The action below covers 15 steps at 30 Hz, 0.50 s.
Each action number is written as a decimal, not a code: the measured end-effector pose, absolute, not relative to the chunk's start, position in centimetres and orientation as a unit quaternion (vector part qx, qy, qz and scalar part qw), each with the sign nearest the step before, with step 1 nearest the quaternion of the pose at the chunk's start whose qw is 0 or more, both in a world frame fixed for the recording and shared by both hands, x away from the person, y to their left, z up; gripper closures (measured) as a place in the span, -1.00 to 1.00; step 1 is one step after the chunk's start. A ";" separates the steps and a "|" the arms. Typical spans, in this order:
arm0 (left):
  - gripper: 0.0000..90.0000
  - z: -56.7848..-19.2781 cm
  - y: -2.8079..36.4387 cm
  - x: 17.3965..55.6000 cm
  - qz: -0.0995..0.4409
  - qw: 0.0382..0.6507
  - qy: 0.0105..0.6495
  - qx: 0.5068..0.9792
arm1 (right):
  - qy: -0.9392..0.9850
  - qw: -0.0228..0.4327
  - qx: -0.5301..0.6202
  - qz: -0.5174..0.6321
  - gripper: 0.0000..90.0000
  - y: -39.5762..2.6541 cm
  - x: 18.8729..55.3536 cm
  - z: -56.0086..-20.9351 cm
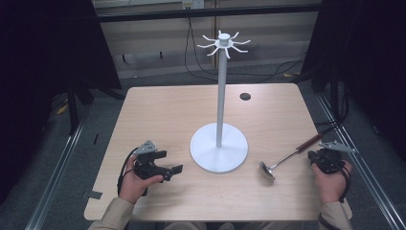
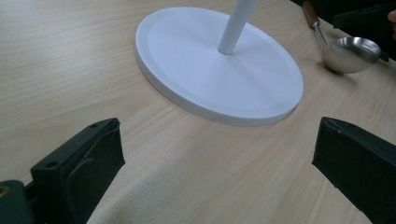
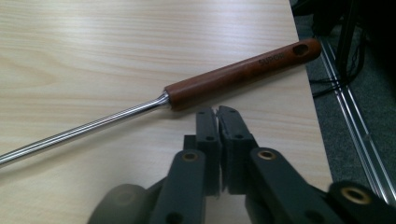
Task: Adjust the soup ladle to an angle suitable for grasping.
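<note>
The ladle [image 1: 287,157] lies flat on the table [image 1: 163,110], at my right side, just beside the white round base of the stand [image 1: 219,147]. Its steel bowl [image 2: 348,53] is near the base and its brown wooden handle [image 3: 243,74] points to the right edge of the table. My right tongs [image 3: 218,112] are just before the handle, not touching it, and their jaws are pressed together with nothing between them. My left tongs [image 1: 167,163] rest on the table left of the base, jaws wide apart and empty.
</note>
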<state>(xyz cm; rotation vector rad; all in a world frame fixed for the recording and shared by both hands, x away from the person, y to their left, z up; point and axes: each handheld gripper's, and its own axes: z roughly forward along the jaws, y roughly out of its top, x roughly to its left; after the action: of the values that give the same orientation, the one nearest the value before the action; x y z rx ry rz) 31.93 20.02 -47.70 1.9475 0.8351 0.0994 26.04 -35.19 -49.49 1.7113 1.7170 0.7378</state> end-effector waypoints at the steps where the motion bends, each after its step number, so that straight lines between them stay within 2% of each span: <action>1: -0.97 -47.7 20.0 31.9 0.041 0.489 0.344 0.801 | 0.646 0.299 0.647 0.275 1.00 -35.4 26.3 -49.6; 15: -0.95 -47.8 20.0 32.0 0.041 0.488 0.344 0.801 | 0.645 0.292 0.656 0.261 1.00 -35.6 29.8 -50.6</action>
<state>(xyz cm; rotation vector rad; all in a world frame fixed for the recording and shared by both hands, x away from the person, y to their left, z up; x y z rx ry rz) 31.99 19.95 -47.78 1.9481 0.8355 0.1004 29.85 -35.58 -50.56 1.7490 1.7175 0.6967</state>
